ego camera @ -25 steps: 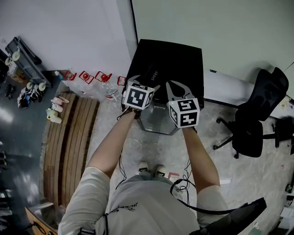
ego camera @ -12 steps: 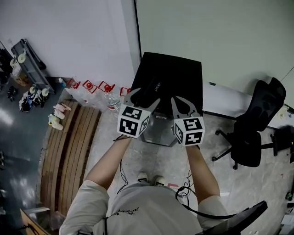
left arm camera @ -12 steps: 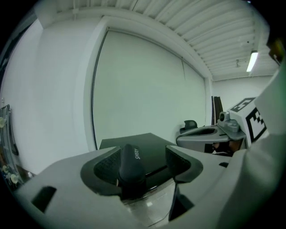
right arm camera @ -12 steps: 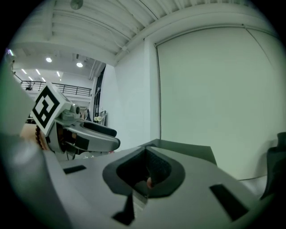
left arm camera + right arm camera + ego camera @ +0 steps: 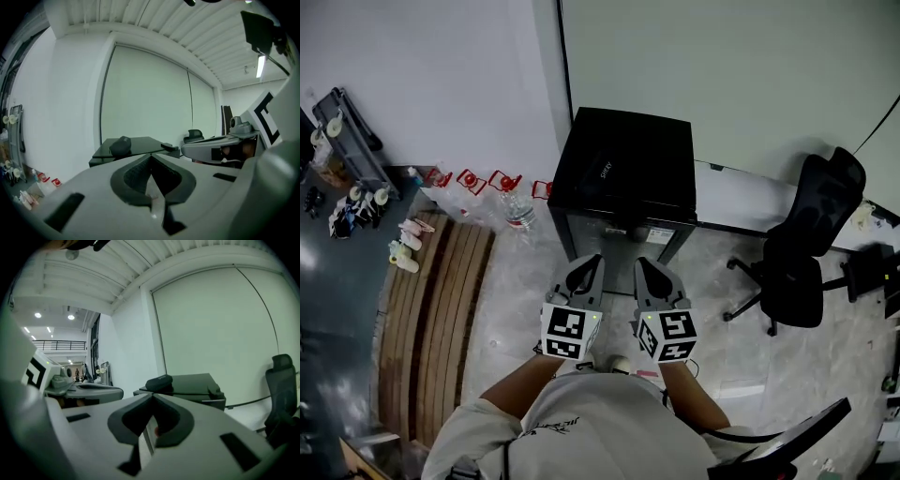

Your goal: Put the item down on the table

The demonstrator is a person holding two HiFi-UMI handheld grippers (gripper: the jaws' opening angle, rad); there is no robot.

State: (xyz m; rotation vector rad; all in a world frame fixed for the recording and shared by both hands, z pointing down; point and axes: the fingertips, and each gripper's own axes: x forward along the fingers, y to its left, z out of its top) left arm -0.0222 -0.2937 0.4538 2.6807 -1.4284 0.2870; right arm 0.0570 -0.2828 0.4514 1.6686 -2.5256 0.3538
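The dark case [image 5: 602, 171] already lies on the black table [image 5: 652, 155], on the left part of its top near the wall-side edge, so the put-down looks done and the step in hand reads as standing clear of it. The left gripper [image 5: 592, 262] is closing its jaws tip to tip with nothing between them, and the right gripper [image 5: 644, 263] has its jaws pressed together and is just as empty. Both hang close to the person's body, well apart from the table. The next move probably calls for very little: keep both grippers off the table so the case is not nudged. The case is hard to pick out against the black top from above, but its pale print runs on a slant, and the right gripper view shows a low, rounded, elongated shape. By my reading its long axis lies flat on the table and diagonal to its edges, with the printed end towards the far right.
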